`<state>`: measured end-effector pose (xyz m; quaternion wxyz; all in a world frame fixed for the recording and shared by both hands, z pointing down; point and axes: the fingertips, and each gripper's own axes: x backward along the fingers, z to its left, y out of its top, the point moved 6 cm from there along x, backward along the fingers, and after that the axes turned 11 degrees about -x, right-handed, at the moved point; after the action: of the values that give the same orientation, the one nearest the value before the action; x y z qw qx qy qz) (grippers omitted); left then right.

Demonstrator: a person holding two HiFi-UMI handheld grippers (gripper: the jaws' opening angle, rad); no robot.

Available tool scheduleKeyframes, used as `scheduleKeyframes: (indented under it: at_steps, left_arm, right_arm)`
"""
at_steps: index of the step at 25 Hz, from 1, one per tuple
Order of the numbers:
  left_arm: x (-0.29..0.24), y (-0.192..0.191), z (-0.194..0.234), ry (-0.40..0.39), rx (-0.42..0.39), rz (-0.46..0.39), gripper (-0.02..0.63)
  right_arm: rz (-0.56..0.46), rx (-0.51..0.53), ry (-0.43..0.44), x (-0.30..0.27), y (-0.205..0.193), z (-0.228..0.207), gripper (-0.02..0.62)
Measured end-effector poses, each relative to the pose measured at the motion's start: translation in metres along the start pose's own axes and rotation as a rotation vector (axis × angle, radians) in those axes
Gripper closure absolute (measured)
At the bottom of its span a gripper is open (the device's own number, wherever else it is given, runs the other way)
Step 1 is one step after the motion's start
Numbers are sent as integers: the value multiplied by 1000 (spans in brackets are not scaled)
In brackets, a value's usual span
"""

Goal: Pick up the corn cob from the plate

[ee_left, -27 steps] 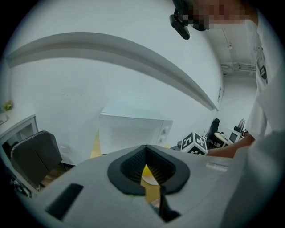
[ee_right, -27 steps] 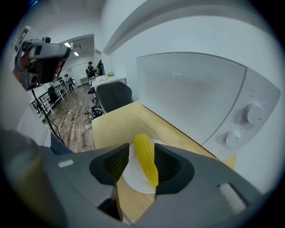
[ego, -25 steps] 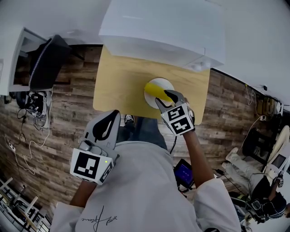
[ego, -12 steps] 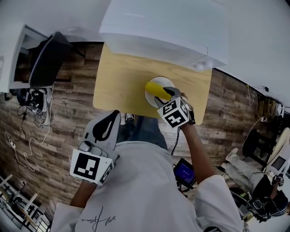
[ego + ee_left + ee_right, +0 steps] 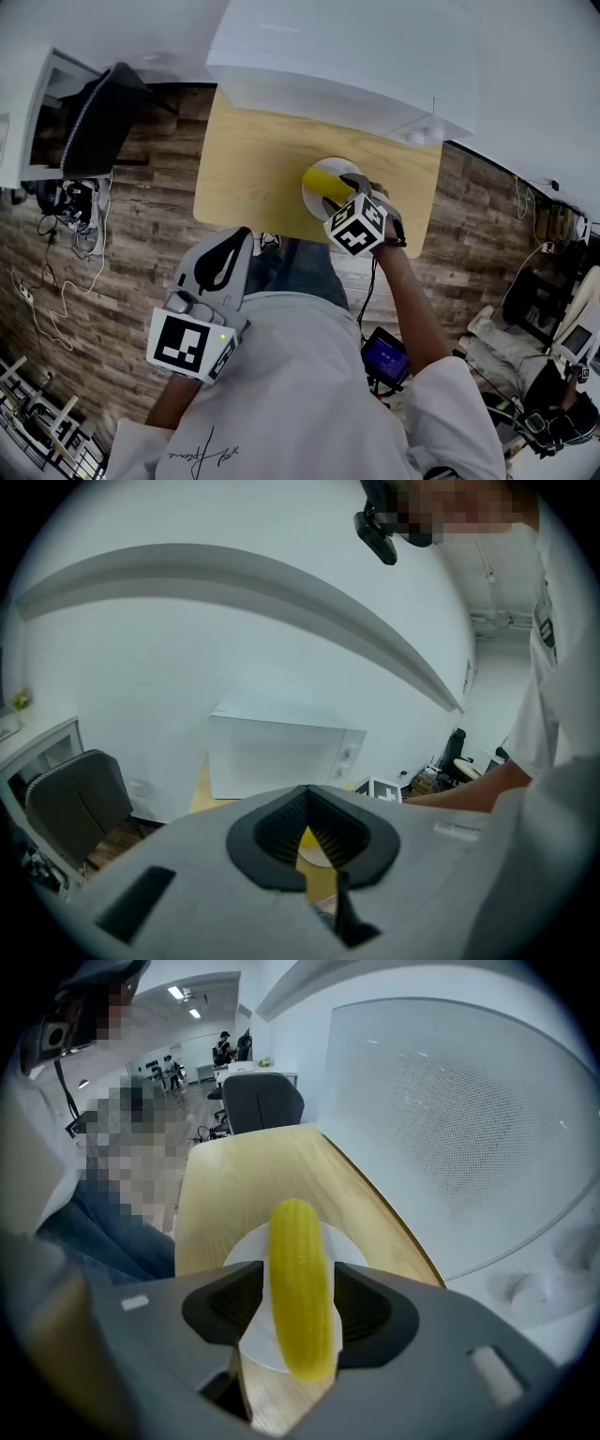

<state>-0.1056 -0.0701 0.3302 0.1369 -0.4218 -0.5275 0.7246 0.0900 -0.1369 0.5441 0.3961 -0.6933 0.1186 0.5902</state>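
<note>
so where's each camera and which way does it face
Head view: on the person's head, looking steeply down at the table; torso, left gripper, right gripper show.
Left gripper view: on that gripper, facing the microwave past its shut jaws.
Right gripper view: on that gripper, aimed down at the corn cob on the plate, between jaws that have just been opening.
Head and right gripper views share cob and plate.

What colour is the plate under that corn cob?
White. The plate shows best in the right gripper view, under the corn cob.
</note>
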Motion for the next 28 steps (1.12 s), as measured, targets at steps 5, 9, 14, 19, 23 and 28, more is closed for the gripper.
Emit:
scheduleKeyframes:
  at_steps: [5, 9, 14, 19, 23, 28]
  left_arm:
    - [-2, 1, 2, 4, 3, 1, 612]
    - [-3, 0, 2, 10, 9, 4, 612]
    - [-5, -2, 2, 13, 14, 13, 612]
    - [-6, -2, 3, 19, 23, 14, 612]
    - [-7, -4, 2, 16, 26, 21, 612]
    - [-8, -2, -1, 1, 15, 26, 612]
  right_arm:
    - [25, 16, 22, -9, 2, -1, 342]
    - [50, 47, 24, -15, 0, -2, 341]
    - [72, 61, 43, -21, -2, -1, 342]
    - [76, 63, 55, -24, 0, -3, 341]
    - [82, 68, 65, -26, 1, -3, 337]
    - [102, 84, 78, -28, 0, -2, 334]
